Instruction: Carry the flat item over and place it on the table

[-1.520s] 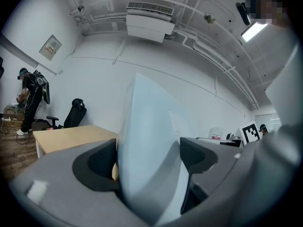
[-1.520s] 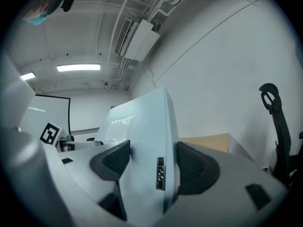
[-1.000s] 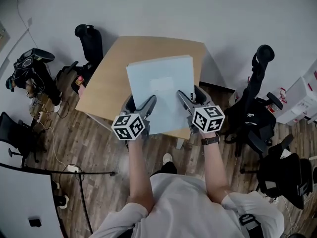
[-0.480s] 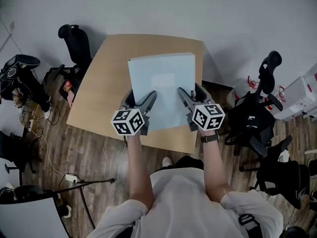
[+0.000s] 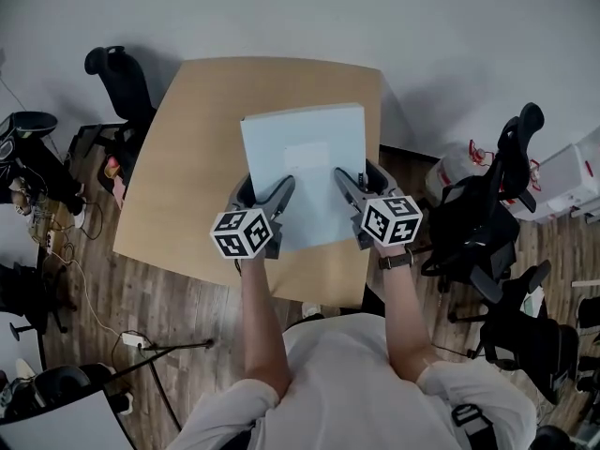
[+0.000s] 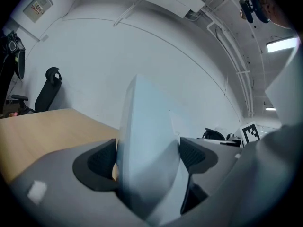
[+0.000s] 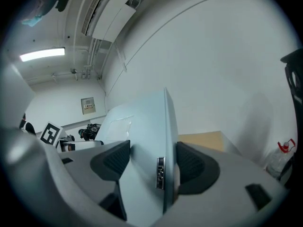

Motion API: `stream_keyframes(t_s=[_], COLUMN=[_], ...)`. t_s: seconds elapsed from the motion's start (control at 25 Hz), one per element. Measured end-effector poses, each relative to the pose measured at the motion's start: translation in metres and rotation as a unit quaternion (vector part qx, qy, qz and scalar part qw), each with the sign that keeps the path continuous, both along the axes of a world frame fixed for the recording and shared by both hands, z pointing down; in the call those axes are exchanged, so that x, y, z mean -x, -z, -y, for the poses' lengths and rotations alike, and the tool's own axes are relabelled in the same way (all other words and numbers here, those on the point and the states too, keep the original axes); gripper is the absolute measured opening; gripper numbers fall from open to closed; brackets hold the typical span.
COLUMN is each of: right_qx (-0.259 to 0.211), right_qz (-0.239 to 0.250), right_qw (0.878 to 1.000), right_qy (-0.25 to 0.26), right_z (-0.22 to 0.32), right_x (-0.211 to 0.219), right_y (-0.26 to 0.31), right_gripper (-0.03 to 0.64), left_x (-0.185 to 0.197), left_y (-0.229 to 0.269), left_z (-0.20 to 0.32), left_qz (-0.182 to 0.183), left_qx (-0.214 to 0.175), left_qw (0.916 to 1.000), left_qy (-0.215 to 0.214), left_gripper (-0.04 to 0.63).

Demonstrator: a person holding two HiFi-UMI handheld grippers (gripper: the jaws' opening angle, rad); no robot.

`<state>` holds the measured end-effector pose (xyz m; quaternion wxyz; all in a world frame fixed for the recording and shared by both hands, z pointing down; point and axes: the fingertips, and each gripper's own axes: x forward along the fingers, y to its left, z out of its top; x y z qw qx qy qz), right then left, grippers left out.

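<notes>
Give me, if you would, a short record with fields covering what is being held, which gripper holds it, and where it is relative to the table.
Held thing: pale blue flat item, lying level as seen from above
Left gripper: shut on the left part of the item's near edge
Right gripper: shut on the right part of the near edge
Position: over the right half of the wooden table
Contact with table: cannot tell
Surroundings: black chair beyond the table's far left corner; wood floor

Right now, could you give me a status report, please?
Both shut on flat item: left gripper, right gripper. Item over table, seemingly not down yet. Nothing in the way.
</notes>
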<state>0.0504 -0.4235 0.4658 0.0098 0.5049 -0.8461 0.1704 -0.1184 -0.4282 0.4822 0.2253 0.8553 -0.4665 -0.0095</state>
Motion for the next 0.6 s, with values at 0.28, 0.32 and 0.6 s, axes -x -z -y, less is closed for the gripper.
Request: stream_keyframes(t_s=[0.28,0.32,0.6], right_qx=[0.035,0.041,0.097], right_qz=[-0.005,-0.006,-0.011], right_qw=[0.999,0.999,0.994], right_qy=[0.021,0.024,0.043], right_z=[0.063,0.069,0.1], right_x=[-0.012,-0.014,-0.018], right_y=[-0.03,-0.037,-0.089], right_gripper=[0.276,0.276,0.276], left_x=[-0.013,-0.014,-0.019], left_y=[-0.031,-0.038,-0.09], left_z=[0.053,0.059,0.081], left_qz=[-0.003,-0.004,-0.004], left_qx=[0.034,0.041,0.094], left_qw=[0.9991,0.9988,0.9945], left_qy=[0.024,0.028,0.046], left_gripper=[0.419,0.419,0.419])
